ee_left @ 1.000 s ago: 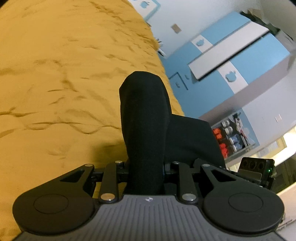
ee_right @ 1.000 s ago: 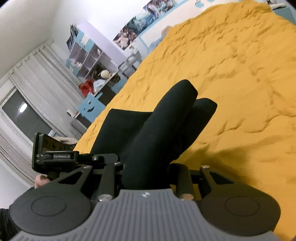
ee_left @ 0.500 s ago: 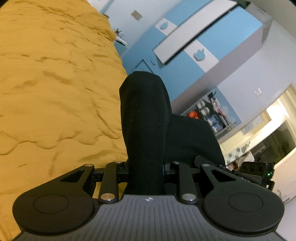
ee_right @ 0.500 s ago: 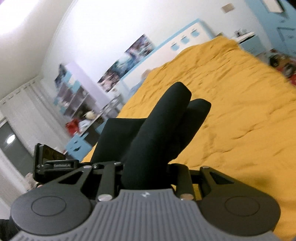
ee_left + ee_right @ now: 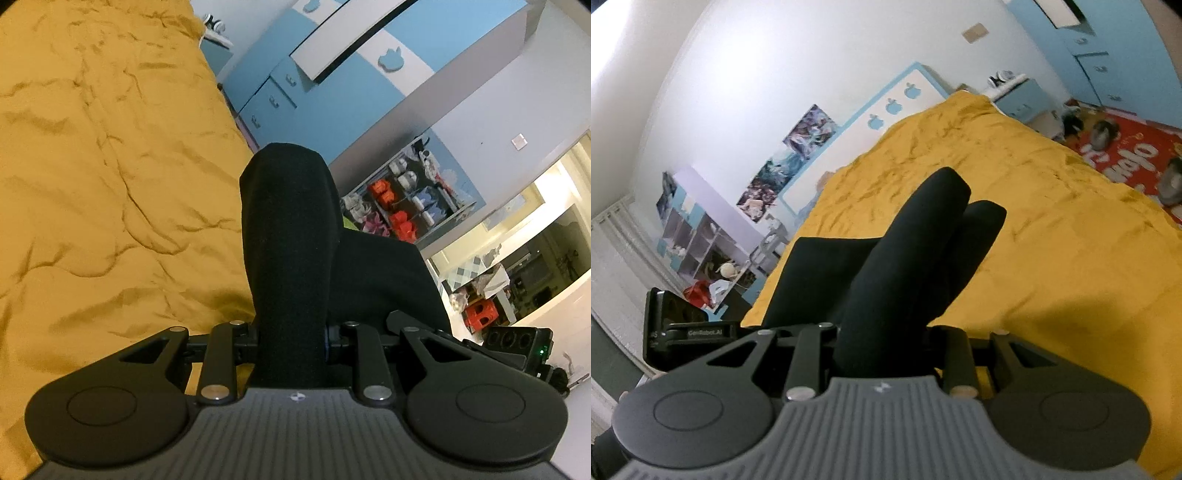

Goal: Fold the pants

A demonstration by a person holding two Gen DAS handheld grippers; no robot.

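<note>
While both claws pinch bunches of black cloth, the pants [image 5: 291, 251] hang in the air above the near edge of the bed [image 5: 92, 184], not yet laid down. On the left, the left claw [image 5: 291, 339] has its jaws pressed onto a thick roll of the fabric that stands up between them, with a flat sheet of the same cloth stretching away to the right toward the other tool. Beyond it lie the rumpled yellow bedspread and, farther right, a blue wardrobe [image 5: 332, 92] and a shelf of small boxes [image 5: 406, 199]. On the right, the right claw [image 5: 882, 343] likewise grips the pants [image 5: 908, 258], two rounded folds rising between its jaws and a flat panel spreading left toward the left tool, whose body shows at the picture's left edge. The yellow bed [image 5: 1071, 258] fills the far and right part of this view, with a red rug [image 5: 1126, 155] on the floor at the far right.

By my reading, the step in hand is carrying the garment, held taut between the two claws, over to the bed to spread it flat. The next move seems to call for lowering both hands together, keeping the cloth stretched so that it lands smooth on the bedspread, and only then loosening the jaws to take new holds for the first fold.
</note>
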